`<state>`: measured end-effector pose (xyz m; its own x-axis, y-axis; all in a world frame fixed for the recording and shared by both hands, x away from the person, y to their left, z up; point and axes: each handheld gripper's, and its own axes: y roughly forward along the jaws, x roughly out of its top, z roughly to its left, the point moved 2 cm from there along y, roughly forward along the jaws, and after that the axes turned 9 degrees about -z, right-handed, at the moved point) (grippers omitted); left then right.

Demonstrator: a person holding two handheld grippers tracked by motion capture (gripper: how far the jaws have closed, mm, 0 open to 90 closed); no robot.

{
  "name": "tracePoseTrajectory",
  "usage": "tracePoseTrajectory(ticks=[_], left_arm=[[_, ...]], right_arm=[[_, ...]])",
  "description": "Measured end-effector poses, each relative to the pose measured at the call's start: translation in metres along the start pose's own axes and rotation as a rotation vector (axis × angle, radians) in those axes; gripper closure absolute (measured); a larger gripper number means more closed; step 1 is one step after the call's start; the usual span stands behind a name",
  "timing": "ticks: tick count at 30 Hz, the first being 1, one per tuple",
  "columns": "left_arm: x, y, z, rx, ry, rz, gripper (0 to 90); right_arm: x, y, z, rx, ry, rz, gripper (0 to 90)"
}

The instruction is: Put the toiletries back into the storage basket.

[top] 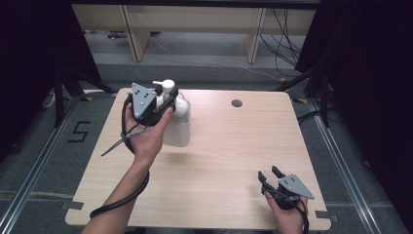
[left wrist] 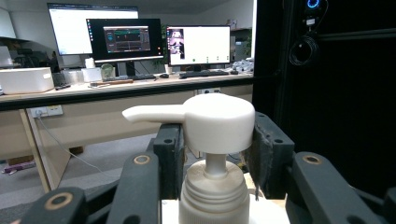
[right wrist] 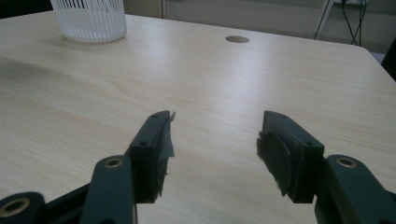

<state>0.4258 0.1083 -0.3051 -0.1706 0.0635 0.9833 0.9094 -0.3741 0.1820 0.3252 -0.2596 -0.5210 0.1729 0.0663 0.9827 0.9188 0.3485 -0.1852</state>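
On the table (top: 234,146), pump bottle (top: 176,122) stands upright, spout (left wrist: 152,113) leftward.

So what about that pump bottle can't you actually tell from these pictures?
- Pump bottle body, high view: the hand and left tool cover its left side.
- Left tool view: the bottom edge cuts off everything below the bottle's neck.
- Grip on the pump head: contact with the pads is hidden behind it.
- Contents: unreadable.

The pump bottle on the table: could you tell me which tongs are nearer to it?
Left. The left tongs are shut on the pump bottle at its pump head; the right tongs rest open near the table's front right corner, well apart.
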Motion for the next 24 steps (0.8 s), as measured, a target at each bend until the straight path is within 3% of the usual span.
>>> tracePoseTrajectory(ticks=[18,20,24], left_arm=[[0.001,0.008,0.008,0.018,0.003,-0.005,59.4],[0.002,0.008,0.009,0.021,0.003,-0.002,59.4],[0.003,0.01,0.012,0.025,-0.001,-0.003,59.4]], right_arm=[[0.0,0.0,0.0,-0.006,0.006,-0.007,44.0],[0.001,0.0,-0.003,-0.009,-0.032,-0.018,44.0],[0.0,0.001,-0.002,-0.004,-0.027,-0.018,44.0]])
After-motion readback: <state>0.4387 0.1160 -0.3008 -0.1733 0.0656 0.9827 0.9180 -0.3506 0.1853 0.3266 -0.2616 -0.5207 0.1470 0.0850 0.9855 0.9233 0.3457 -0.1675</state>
